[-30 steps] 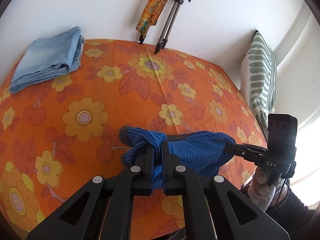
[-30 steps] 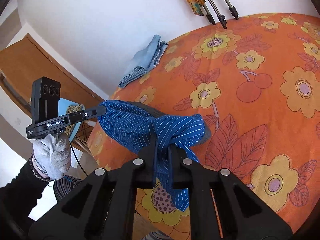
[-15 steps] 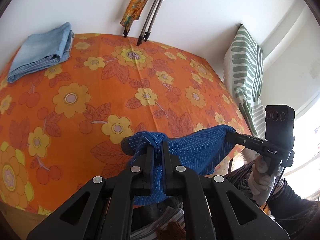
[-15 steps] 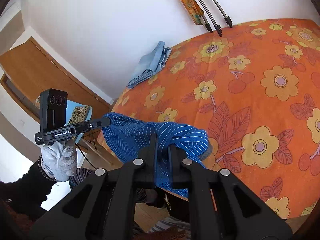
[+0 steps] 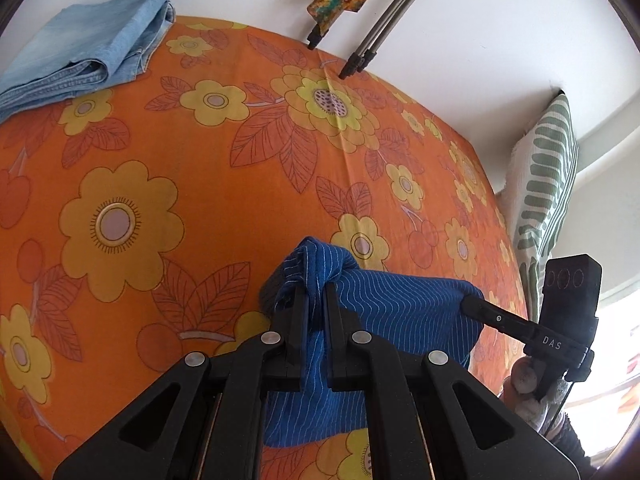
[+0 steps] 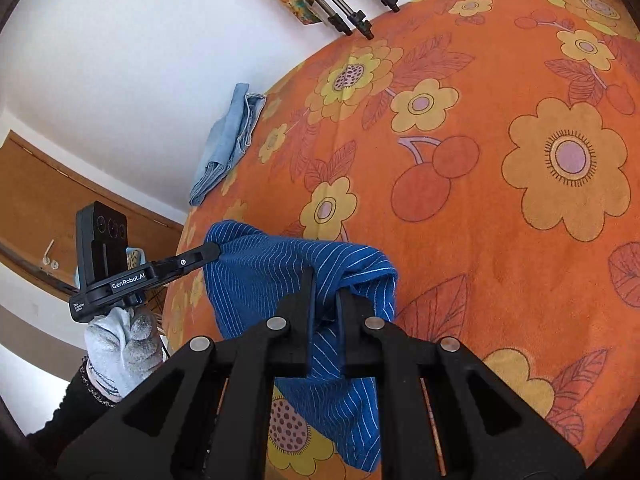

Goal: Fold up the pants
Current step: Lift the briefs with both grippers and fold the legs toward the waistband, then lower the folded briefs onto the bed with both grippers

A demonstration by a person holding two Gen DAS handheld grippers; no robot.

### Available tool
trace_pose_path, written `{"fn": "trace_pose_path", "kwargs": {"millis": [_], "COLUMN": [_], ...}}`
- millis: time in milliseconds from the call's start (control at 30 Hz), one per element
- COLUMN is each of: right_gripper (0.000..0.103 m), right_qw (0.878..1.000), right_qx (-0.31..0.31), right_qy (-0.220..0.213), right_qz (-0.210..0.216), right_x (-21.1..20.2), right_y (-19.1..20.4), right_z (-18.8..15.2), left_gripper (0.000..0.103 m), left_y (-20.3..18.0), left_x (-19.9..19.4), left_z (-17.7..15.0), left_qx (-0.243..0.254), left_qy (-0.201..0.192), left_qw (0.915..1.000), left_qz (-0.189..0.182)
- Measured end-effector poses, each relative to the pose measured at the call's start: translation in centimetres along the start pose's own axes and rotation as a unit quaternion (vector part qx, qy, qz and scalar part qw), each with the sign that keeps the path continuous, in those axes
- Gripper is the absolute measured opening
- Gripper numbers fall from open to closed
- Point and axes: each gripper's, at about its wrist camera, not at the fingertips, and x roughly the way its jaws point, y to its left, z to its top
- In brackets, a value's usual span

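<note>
Blue pants with thin white stripes [image 5: 400, 312] hang stretched between my two grippers just above the orange flowered bed cover [image 5: 200, 168]. My left gripper [image 5: 314, 292] is shut on one bunched corner of the pants. My right gripper [image 6: 325, 284] is shut on the other corner of the pants [image 6: 280, 264]. The right gripper also shows in the left wrist view [image 5: 468, 302], and the left gripper shows in the right wrist view [image 6: 214, 250]. The cloth droops below both grips near the front edge of the bed.
Folded light blue jeans [image 5: 84, 52] lie at the far left corner of the bed, also seen in the right wrist view [image 6: 228, 140]. Tripod legs [image 5: 360, 56] rest at the far edge by the white wall. A green striped pillow [image 5: 548, 184] leans at the right.
Both grippers moved forward over the bed and lower toward it, carrying the pants from beyond the front edge to above the cover.
</note>
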Motion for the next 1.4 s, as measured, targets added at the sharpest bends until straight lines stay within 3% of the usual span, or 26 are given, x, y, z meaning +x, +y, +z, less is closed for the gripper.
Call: {"fn": "trace_pose_path", "kwargs": {"millis": [267,567,700,833,1067,1167,1400], "right_gripper": [0.008,0.008,0.008,0.008,0.008,0.008,0.008], "right_qw": [0.999,0.995,0.995,0.997,0.998,0.999,0.997], "right_qx": [-0.029,-0.067,-0.057,-0.020,0.035,0.031,0.074], "right_qy": [-0.020,-0.057,-0.057,-0.027,-0.003,0.002,-0.008], "right_qz": [0.024,0.045,0.055,0.066,0.050,0.029,0.030], "right_x": [-3.1,-10.5,-12.0,-10.3,-4.7,-3.1,-2.2], "right_y": [2.9,6.9,7.1,5.2,0.8,0.1,-2.6], "right_z": [-1.4,-7.9,-12.0,-14.2,-9.7,-7.7,-5.8], "left_gripper": [0.005,0.005,0.005,0.005,0.006,0.015,0.020], "left_y": [-1.6,-5.7,-6.4,-5.5,-2.4,-1.6,-0.6], "left_x": [-4.6,-10.4,-10.9,-9.5,-3.3,-1.5,-3.6], "left_z": [-2.0,-7.4,-10.4,-11.7,-7.3,-5.6,-4.6], "left_qx": [0.025,0.045,0.039,0.028,-0.017,-0.015,0.001], "left_qy": [-0.004,0.002,0.025,0.049,0.060,0.062,0.037], "left_qw": [0.9996,0.9988,0.9989,0.9984,0.9979,0.9975,0.9992], "left_qz": [-0.013,-0.019,-0.013,0.005,0.016,0.031,0.012]}}
